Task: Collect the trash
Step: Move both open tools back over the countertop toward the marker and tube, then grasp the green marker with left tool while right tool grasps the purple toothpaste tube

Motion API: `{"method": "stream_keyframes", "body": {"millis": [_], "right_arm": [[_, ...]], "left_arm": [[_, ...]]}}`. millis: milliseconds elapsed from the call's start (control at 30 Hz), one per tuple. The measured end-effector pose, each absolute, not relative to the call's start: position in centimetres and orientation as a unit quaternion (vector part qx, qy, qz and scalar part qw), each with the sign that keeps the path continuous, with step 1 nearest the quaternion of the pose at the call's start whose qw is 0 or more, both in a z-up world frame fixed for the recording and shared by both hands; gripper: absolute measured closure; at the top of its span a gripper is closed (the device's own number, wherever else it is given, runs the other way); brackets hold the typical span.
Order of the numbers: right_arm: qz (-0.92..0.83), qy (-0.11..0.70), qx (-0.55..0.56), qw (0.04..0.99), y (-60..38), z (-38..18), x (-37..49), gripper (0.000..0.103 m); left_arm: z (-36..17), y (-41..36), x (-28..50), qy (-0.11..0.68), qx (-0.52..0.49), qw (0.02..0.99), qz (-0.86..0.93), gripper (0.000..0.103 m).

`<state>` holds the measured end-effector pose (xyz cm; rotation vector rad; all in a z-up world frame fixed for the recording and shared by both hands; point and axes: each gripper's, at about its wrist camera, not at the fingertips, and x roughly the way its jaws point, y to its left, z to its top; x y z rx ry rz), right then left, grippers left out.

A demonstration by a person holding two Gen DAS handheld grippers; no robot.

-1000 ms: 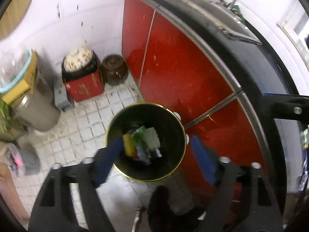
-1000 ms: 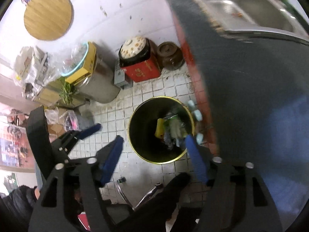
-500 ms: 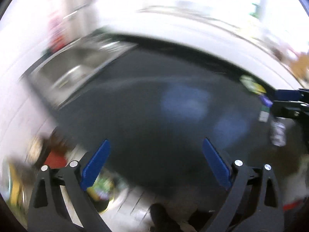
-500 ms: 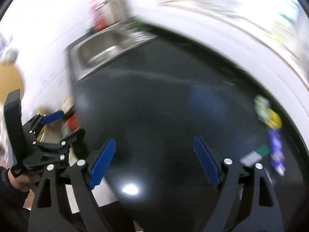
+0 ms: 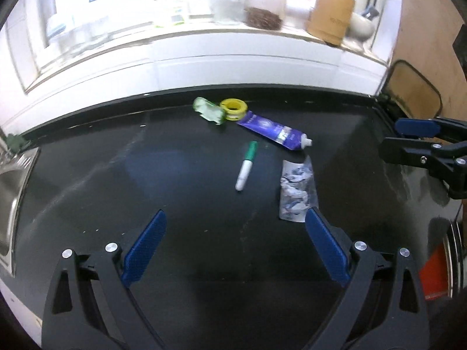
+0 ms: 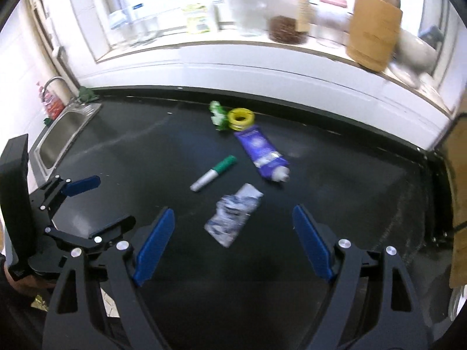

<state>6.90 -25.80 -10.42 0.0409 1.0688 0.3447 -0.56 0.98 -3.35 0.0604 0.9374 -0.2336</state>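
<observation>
Trash left on black counter (image 5: 87,204): wrapper (image 5: 296,189) nearest, then marker (image 5: 246,165), purple tube (image 5: 274,131), yellow tape roll (image 5: 233,108) touching green scrap (image 5: 208,112) at back. Nothing picked up here, so 5 items to go by my count. Left gripper (image 5: 235,248) & right gripper (image 6: 232,240) both spread wide, empty. Right view alone shows sink (image 6: 62,134) + tap; left view just its edge

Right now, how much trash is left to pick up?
Nothing is in hand: left gripper and right gripper are open and empty. Five pieces remain on the black countertop: crumpled clear wrapper, green-capped marker, purple tube, yellow tape roll, green wrapper.
</observation>
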Motion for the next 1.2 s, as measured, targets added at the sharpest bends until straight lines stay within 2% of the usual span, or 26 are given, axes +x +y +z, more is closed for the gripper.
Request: {"method": "stream_keyframes", "body": {"millis": [200, 433, 567, 633, 800, 900, 967, 1000, 1033, 1067, 1100, 1133, 1200], "right_arm": [[0.170, 0.513, 0.022, 0.841, -26.7, -11.6, 9.0, 0.023], [0.195, 0.541, -0.009, 0.818, -25.2, -16.2, 14.7, 0.023], [0.208, 0.558, -0.045, 0.802, -23.7, -19.8, 18.6, 0.023], [0.212, 0.565, -0.061, 0.795, -23.0, -21.4, 20.2, 0.023], [0.219, 0.583, -0.079, 0.778, -22.1, -25.3, 24.1, 0.023], [0.226, 0.592, -0.080, 0.770, -21.8, -26.7, 25.1, 0.030], [0.228, 0.585, -0.093, 0.773, -21.6, -27.0, 25.0, 0.036], [0.230, 0.581, -0.100, 0.774, -21.5, -26.9, 24.9, 0.043], [0.238, 0.579, -0.103, 0.773, -21.4, -26.8, 24.7, 0.049], [0.240, 0.581, -0.108, 0.771, -21.3, -26.9, 24.6, 0.049], [0.240, 0.581, -0.110, 0.770, -21.3, -26.9, 24.6, 0.050], [0.240, 0.582, -0.111, 0.769, -21.3, -26.9, 24.5, 0.050], [0.236, 0.587, -0.105, 0.767, -21.4, -26.9, 24.4, 0.051]], "left_arm": [[-4.9, -0.3, 1.6, 0.469, 0.033, 0.876, -0.106, 0.010], [-9.2, -1.4, 7.1, 0.496, 0.050, 0.860, -0.110, 0.012], [-12.2, -1.9, 10.3, 0.516, 0.052, 0.847, -0.113, 0.026], [-13.4, -2.2, 11.7, 0.522, 0.052, 0.843, -0.121, 0.029], [-15.3, -3.6, 13.5, 0.518, 0.077, 0.840, -0.143, 0.031], [-15.3, -4.3, 13.9, 0.506, 0.087, 0.843, -0.163, 0.035], [-15.2, -4.7, 13.8, 0.500, 0.099, 0.845, -0.164, 0.046], [-15.2, -4.9, 13.8, 0.496, 0.107, 0.846, -0.162, 0.050], [-15.1, -5.0, 13.7, 0.494, 0.109, 0.847, -0.165, 0.061], [-15.0, -5.2, 13.6, 0.492, 0.110, 0.848, -0.166, 0.075], [-15.0, -5.2, 13.5, 0.491, 0.114, 0.848, -0.165, 0.085], [-14.9, -5.2, 13.4, 0.491, 0.116, 0.847, -0.165, 0.090], [-14.9, -5.3, 13.2, 0.494, 0.112, 0.845, -0.170, 0.090]]}}
